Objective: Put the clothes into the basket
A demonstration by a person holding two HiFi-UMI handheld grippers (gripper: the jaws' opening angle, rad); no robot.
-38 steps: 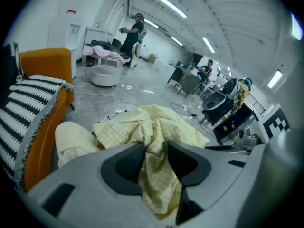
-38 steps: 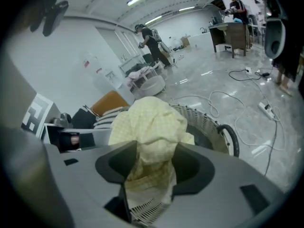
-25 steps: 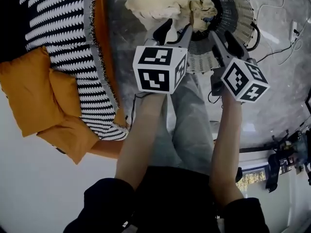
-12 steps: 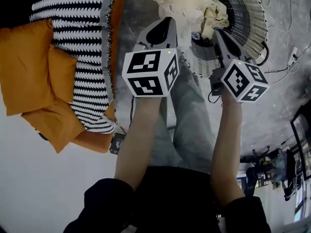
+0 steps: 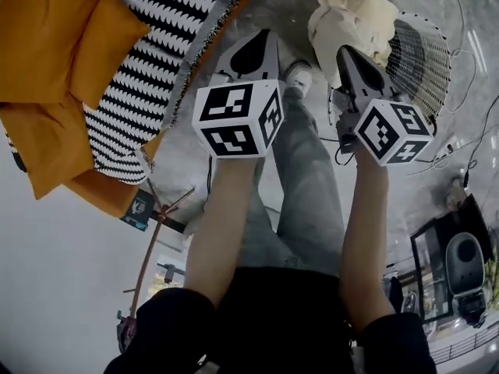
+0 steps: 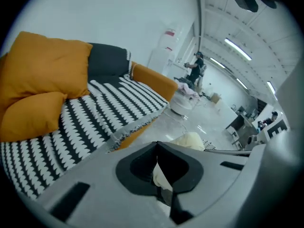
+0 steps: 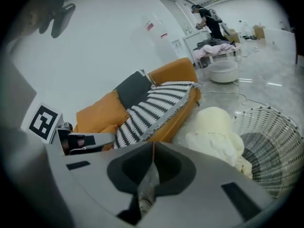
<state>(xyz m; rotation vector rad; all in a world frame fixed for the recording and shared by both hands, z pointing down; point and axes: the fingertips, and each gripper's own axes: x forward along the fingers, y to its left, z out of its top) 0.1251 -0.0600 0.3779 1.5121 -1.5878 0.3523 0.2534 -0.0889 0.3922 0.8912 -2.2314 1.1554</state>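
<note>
A cream heap of clothes (image 5: pixel 351 22) lies over the left rim of the white wicker basket (image 5: pixel 421 57), which lies tipped on the floor. My left gripper (image 5: pixel 263 33) is shut and empty, left of the heap and apart from it. The right gripper (image 5: pixel 343 51) is also shut and empty, its tip just in front of the heap. Both sets of jaws have just been closing with nothing between them. In the right gripper view the clothes (image 7: pixel 216 132) and basket (image 7: pixel 266 141) sit beyond the closed jaws (image 7: pixel 153 145). The left gripper view shows closed jaws (image 6: pixel 156 145) and the cream heap (image 6: pixel 189 140).
An orange sofa with a black-and-white striped throw (image 5: pixel 156 61) and orange cushions (image 5: pixel 54 45) stands at the left. Cables (image 5: pixel 468 131) run over the grey floor at the right. The holder's legs and a shoe (image 5: pixel 299 75) are below the grippers.
Both grippers have drawn back from the clothes at the basket and their jaws have shut. The cream clothes stay on the basket. The head view has swung, so the sofa sits further up and left.
</note>
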